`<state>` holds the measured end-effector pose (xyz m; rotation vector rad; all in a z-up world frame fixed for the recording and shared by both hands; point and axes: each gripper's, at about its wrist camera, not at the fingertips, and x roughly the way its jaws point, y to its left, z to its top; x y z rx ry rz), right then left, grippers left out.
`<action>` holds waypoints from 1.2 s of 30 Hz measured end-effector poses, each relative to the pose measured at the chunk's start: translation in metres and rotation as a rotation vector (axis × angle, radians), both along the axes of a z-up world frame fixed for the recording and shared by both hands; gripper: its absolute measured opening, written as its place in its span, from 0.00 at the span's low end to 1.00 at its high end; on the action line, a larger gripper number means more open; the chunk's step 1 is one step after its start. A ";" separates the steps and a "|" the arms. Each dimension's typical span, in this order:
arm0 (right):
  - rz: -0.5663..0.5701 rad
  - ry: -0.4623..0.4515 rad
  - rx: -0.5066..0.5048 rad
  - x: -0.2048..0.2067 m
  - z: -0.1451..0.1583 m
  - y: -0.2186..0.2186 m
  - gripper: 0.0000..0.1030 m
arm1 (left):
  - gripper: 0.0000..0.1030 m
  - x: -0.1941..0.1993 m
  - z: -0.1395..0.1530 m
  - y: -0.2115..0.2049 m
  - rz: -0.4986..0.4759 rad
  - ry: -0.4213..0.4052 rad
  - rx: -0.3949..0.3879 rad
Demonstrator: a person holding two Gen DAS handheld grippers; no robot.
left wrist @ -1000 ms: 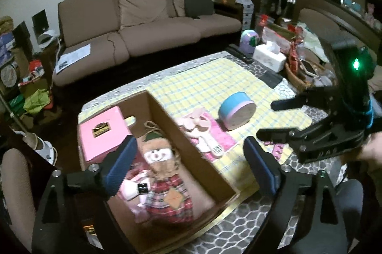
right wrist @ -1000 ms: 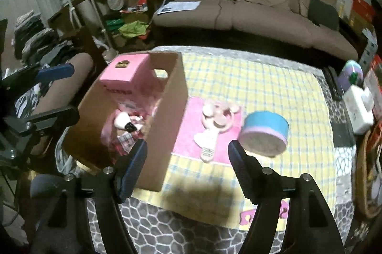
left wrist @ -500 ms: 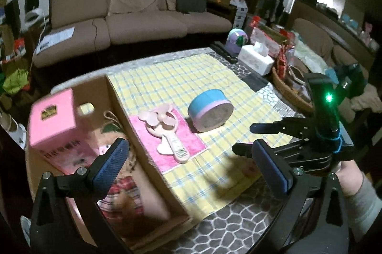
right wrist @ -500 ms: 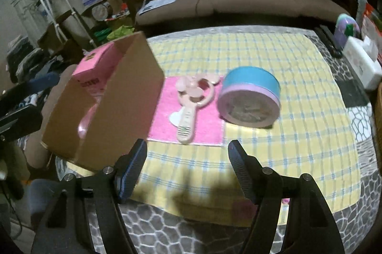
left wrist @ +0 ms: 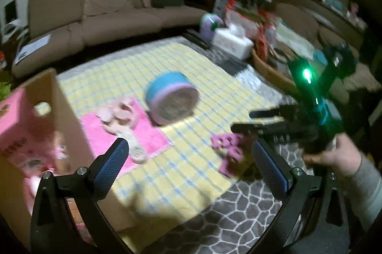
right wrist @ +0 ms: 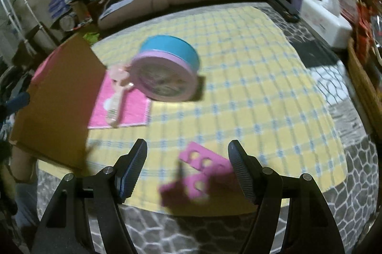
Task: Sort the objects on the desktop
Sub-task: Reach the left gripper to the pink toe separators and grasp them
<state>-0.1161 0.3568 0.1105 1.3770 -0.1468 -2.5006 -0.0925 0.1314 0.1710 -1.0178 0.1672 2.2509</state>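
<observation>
Left wrist view:
- One yellow checked cloth spread over the surface, on a grey hexagon-pattern cover.
- One round blue-and-lilac tin lying on its side near the cloth centre.
- One pink towel left of the tin, carrying one pale pink handheld fan.
- Two magenta foam toe separators near the front edge of the cloth, close together, blurred.
- One open brown cardboard box at far left, containing one pink carton; other contents too blurred to count.
- One white tissue box at the far end, beside a lilac rounded object.
- Left hand-held gripper above the front edge, blue-padded fingers spread wide, holding nothing.
- Right hand-held gripper at right, gripped by one bare hand, fingers pointing left over the separators, green lamp lit. Spread hard to judge from this angle.

Right wrist view:
- Right hand-held gripper tilted down over the front edge, fingers set wide, nothing between the pads.
- Two toe separators lying on the cloth between and just ahead of the fingertips.
- One tin farther back, open face toward the camera.
- One towel with one fan to its left.
- One box at far left, outer wall only.
- One tissue box at upper right.
</observation>
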 end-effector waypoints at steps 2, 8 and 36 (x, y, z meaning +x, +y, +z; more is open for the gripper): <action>-0.005 -0.005 0.018 0.003 -0.009 0.011 0.71 | 1.00 0.005 -0.020 0.017 -0.037 -0.017 -0.028; -0.005 -0.016 0.002 0.007 -0.030 0.036 0.71 | 1.00 0.016 -0.071 0.063 -0.133 -0.046 -0.096; 0.214 -0.035 0.048 -0.002 -0.075 0.023 0.55 | 0.80 0.004 -0.141 0.109 -0.224 -0.144 -0.134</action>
